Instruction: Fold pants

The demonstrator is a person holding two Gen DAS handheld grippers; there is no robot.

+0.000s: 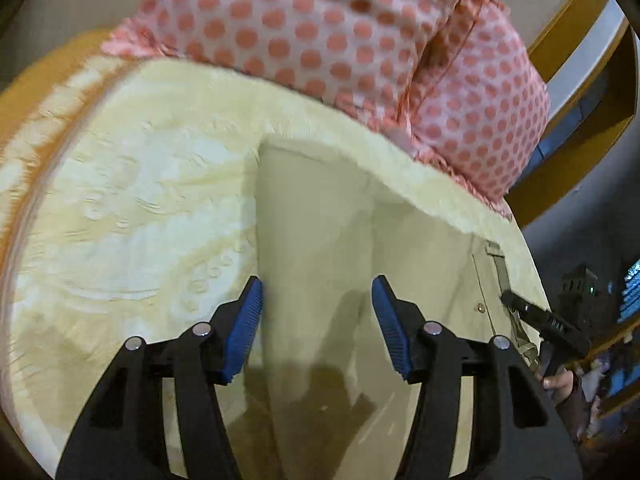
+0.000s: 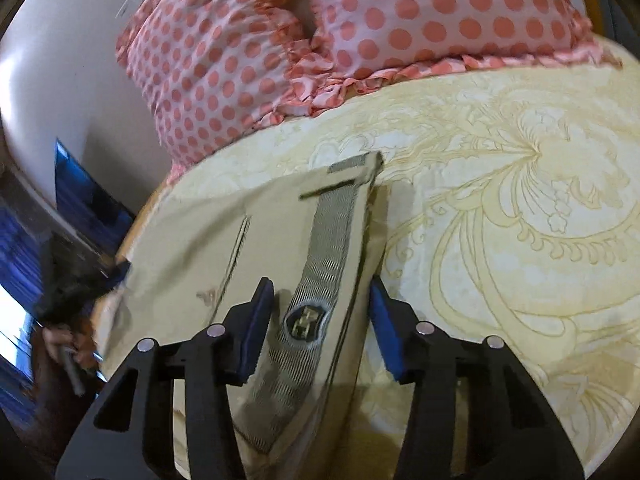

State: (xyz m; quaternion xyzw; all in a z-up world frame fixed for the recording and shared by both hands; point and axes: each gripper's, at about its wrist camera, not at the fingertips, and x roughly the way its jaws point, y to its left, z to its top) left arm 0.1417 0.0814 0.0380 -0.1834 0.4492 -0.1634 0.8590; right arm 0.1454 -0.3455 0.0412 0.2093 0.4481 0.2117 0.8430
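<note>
Beige pants point(image 1: 316, 232) lie flat on a cream patterned bedspread point(image 1: 132, 184). My left gripper point(image 1: 317, 292) is open, its blue pads on either side of the leg end of the pants, just above the cloth. In the right wrist view the pants point(image 2: 224, 240) show their waist end with a grey woven belt point(image 2: 332, 232) and a dark metal buckle point(image 2: 306, 322). My right gripper point(image 2: 322, 292) is open and straddles the belt near the buckle. The right gripper also shows in the left wrist view point(image 1: 532, 316) at the pants' waistband.
Pink pillows with coral polka dots point(image 1: 340, 32) lie along the head of the bed, also in the right wrist view point(image 2: 320, 40). The bedspread point(image 2: 520, 220) stretches to the right of the pants. The bed edge and a blue object point(image 2: 80, 184) lie to the left.
</note>
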